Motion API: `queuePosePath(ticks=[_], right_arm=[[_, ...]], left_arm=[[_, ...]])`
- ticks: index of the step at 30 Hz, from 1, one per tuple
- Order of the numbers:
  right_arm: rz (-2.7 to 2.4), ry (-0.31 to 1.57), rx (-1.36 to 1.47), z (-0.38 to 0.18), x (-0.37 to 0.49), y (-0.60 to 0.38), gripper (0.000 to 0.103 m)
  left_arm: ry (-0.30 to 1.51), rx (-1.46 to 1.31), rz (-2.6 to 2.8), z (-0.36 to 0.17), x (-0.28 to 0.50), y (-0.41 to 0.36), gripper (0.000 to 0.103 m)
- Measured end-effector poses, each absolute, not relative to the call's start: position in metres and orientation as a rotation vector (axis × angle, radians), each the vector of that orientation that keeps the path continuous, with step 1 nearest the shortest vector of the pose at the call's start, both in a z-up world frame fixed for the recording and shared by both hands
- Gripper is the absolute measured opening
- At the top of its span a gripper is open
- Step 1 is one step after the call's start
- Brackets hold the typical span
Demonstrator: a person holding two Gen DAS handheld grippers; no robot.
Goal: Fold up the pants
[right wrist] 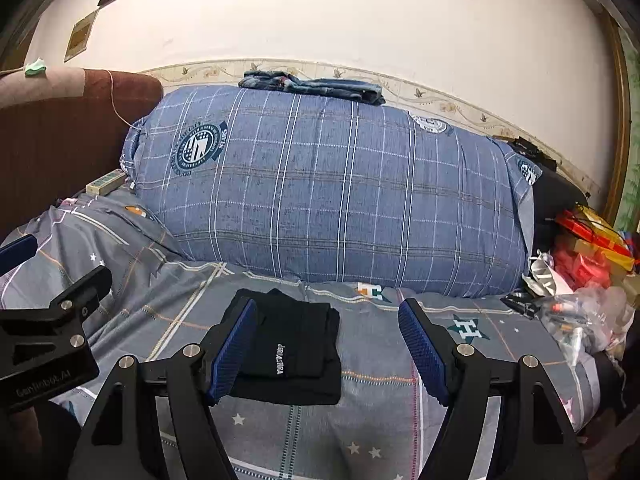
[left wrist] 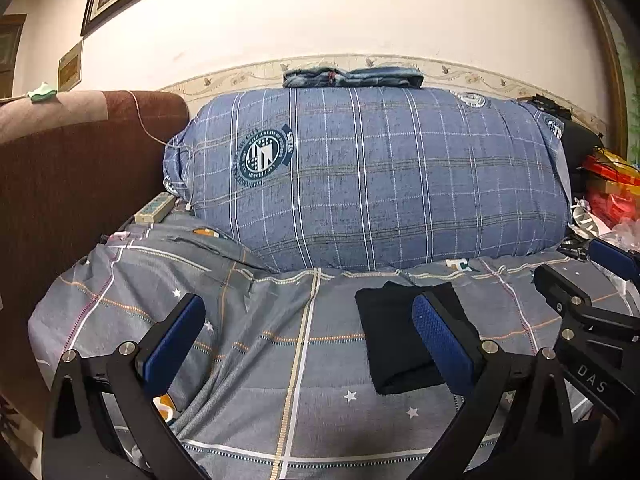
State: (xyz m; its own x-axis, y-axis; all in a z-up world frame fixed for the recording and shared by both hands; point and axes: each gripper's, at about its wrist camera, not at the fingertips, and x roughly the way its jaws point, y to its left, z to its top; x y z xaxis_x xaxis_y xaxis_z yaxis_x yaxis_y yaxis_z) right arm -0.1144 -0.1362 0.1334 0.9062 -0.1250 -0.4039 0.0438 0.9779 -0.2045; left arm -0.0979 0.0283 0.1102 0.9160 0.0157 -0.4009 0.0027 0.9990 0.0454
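The black pants (right wrist: 296,352) lie folded into a small flat rectangle on the grey checked bedspread (right wrist: 380,420), white lettering on top. In the left wrist view the same pants (left wrist: 396,340) sit partly behind the right finger (left wrist: 444,344). My left gripper (left wrist: 308,340) is open above the bedspread, with nothing between its blue pads. My right gripper (right wrist: 328,352) is open too; its left finger (right wrist: 232,356) overlaps the near left edge of the pants, and whether it touches them I cannot tell. Each gripper shows at the edge of the other's view.
A big blue plaid bundle (right wrist: 332,192) fills the back of the bed, folded jeans (right wrist: 312,84) on top of it. A brown sofa arm (left wrist: 60,176) stands at the left. Bags and red and yellow clutter (right wrist: 588,264) pile up at the right edge.
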Motion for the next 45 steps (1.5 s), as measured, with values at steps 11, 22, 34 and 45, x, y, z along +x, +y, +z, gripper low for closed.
queuePosePath(ticks=[11,22,34,45], right_arm=[[-0.072,0.399,-0.203,0.148,-0.123,-0.129,0.075],[-0.069,0.402,-0.199,0.145,-0.121,-0.13,0.075],[-0.074,0.405,-0.2,0.143,-0.119,-0.131,0.075],[-0.073,0.408,-0.193,0.141,-0.117,-0.133,0.075]], left_arm=[[0.37,0.032,-0.01,0.122,-0.109,0.035,0.103],[0.371,0.028,-0.015,0.12,-0.108,0.035,0.103],[0.387,0.03,-0.016,0.118,-0.105,0.033,0.103],[0.396,0.023,-0.037,0.117,-0.102,0.031,0.103]])
